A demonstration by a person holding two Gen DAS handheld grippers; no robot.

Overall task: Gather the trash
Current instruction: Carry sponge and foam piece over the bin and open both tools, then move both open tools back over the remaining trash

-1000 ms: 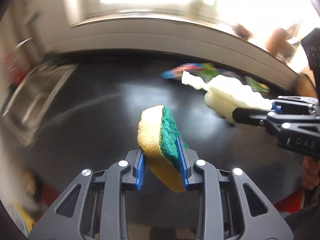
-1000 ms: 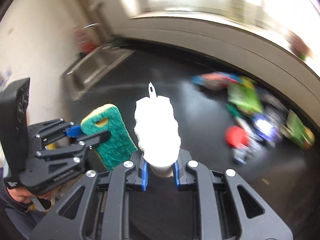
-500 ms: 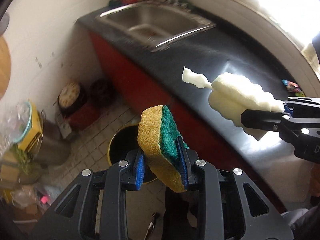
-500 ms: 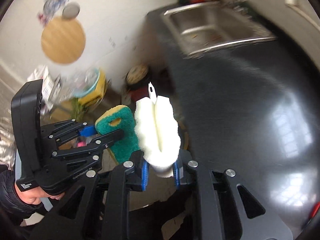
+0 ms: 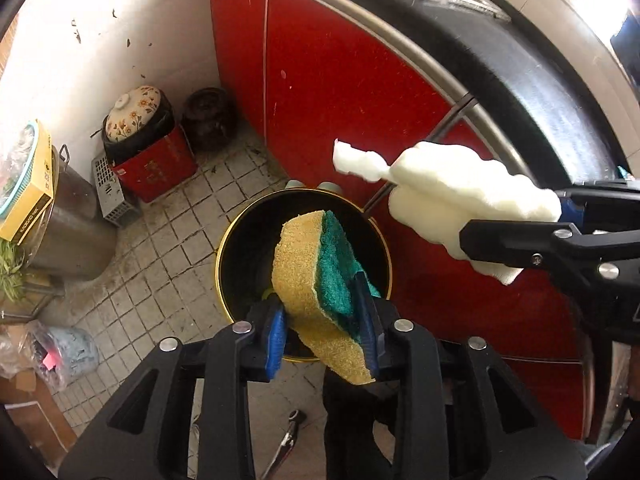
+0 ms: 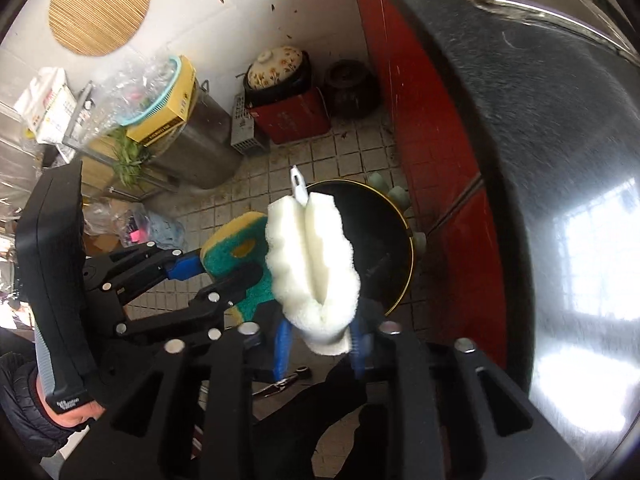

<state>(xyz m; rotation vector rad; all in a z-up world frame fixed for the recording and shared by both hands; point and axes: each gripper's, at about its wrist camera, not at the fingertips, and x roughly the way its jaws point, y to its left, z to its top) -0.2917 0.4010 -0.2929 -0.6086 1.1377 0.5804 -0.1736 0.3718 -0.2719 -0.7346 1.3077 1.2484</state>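
Both grippers have swung from the black counter to above a round black gold-rimmed bin (image 5: 228, 252) on the tiled floor. The right gripper (image 6: 320, 344) and left gripper (image 5: 324, 336) have just been opening: gaps show beside the white foam brush head (image 6: 310, 264) and the yellow-green sponge (image 5: 312, 280).

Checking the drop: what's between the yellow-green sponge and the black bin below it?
Nothing; the left wrist view shows only air from sponge to open bin.

Red cabinet doors (image 5: 340, 92) are standing right of a grimy tiled floor (image 5: 160, 248), a white wall (image 5: 120, 40) rising far left.
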